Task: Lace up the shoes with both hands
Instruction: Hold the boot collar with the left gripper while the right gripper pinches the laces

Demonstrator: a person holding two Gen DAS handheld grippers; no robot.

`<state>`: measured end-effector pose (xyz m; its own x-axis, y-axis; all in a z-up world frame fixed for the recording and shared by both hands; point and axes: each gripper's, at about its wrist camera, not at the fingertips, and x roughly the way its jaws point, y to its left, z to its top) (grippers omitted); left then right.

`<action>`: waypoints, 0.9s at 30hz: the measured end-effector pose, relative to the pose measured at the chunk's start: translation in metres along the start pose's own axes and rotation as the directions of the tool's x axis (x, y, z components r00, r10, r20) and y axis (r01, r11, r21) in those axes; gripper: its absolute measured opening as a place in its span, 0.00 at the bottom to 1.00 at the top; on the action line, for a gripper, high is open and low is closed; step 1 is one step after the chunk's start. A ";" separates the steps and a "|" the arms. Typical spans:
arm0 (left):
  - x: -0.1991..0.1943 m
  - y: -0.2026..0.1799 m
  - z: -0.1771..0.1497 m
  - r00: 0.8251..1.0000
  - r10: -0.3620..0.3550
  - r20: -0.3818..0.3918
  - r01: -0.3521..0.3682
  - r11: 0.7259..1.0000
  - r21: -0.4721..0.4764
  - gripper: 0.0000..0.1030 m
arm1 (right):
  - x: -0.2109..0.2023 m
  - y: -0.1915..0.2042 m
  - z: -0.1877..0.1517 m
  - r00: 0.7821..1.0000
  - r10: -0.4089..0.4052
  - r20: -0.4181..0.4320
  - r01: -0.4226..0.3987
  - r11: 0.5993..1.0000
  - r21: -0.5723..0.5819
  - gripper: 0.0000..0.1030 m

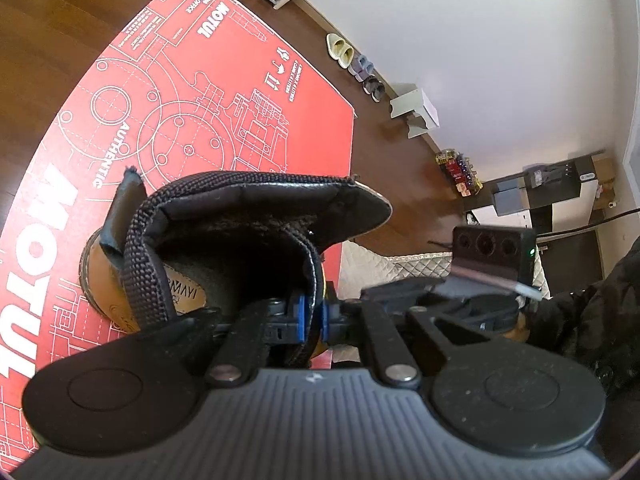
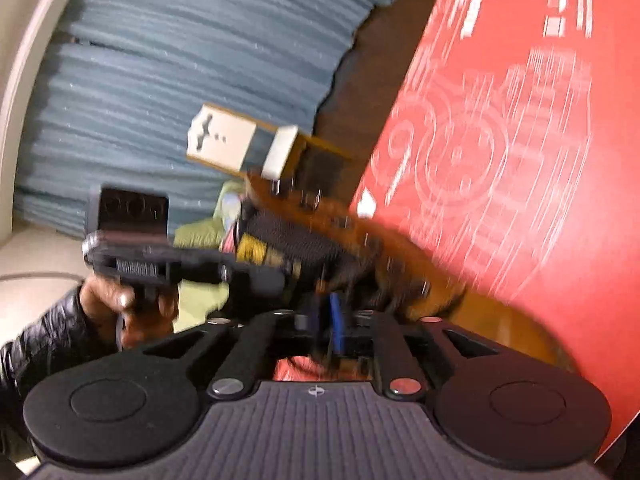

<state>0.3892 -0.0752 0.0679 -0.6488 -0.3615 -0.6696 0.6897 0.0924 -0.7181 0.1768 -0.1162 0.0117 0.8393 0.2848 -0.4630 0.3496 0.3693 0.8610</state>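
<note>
A tan boot [image 1: 108, 264] with a black padded collar [image 1: 248, 196] rests on a red printed cardboard sheet [image 1: 160, 92]. My left gripper [image 1: 313, 316] is shut on the side wall of the boot's collar, its blue pads [image 1: 301, 316] pinching the edge. The right gripper's body [image 1: 492, 256] shows to the right in this view. In the blurred right wrist view the boot [image 2: 360, 236] lies against the red sheet [image 2: 520, 160], with metal eyelets along its tan upper. My right gripper [image 2: 326, 320] is closed at the boot's lacing area; what it grips is blurred. The left gripper [image 2: 132, 248] is hand-held at left.
Dark wood floor [image 1: 380, 140] surrounds the sheet. Slippers and shoes [image 1: 352, 60] line the white wall, with a grey box [image 1: 416, 108] beside them. A quilted mat [image 1: 368, 264] lies right of the boot. A blue ribbed cushion [image 2: 180, 60] and a white-and-wood box [image 2: 240, 144] show behind the boot.
</note>
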 end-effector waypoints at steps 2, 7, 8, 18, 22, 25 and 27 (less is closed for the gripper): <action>0.000 0.000 0.000 1.000 -0.001 0.000 0.001 1.000 0.000 0.06 | 0.008 0.000 -0.005 0.999 0.020 -0.028 -0.019 1.000 0.016 0.21; 0.001 0.000 0.000 1.000 -0.005 0.005 0.005 1.000 -0.002 0.05 | 0.019 -0.005 -0.006 0.999 0.024 -0.034 -0.021 0.997 0.072 0.10; 0.001 0.000 0.000 1.000 -0.005 0.008 0.005 1.000 -0.003 0.05 | 0.020 -0.007 -0.005 0.999 0.030 -0.034 -0.027 0.996 0.082 0.05; 0.003 0.000 -0.001 1.000 0.000 0.014 0.000 1.000 0.006 0.08 | 0.005 -0.004 -0.002 1.000 -0.004 0.006 0.004 1.000 0.012 0.13; 0.003 0.000 0.000 1.000 -0.008 0.010 0.008 1.000 0.018 0.07 | -0.006 0.008 0.001 0.997 -0.059 0.059 0.063 0.995 -0.077 0.19; 0.003 -0.001 -0.001 1.000 -0.017 0.012 0.017 1.000 0.026 0.05 | -0.004 0.015 0.003 0.993 -0.076 0.084 0.086 0.989 -0.121 0.18; 0.002 0.000 -0.003 0.999 -0.029 0.021 0.028 0.999 0.032 0.04 | 0.000 0.016 0.004 0.994 -0.068 0.081 0.077 0.991 -0.112 0.18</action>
<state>0.3872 -0.0726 0.0660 -0.6618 -0.3831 -0.6444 0.6811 0.0521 -0.7304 0.1839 -0.1144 0.0261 0.8446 0.1862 -0.5020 0.3643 0.4872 0.7937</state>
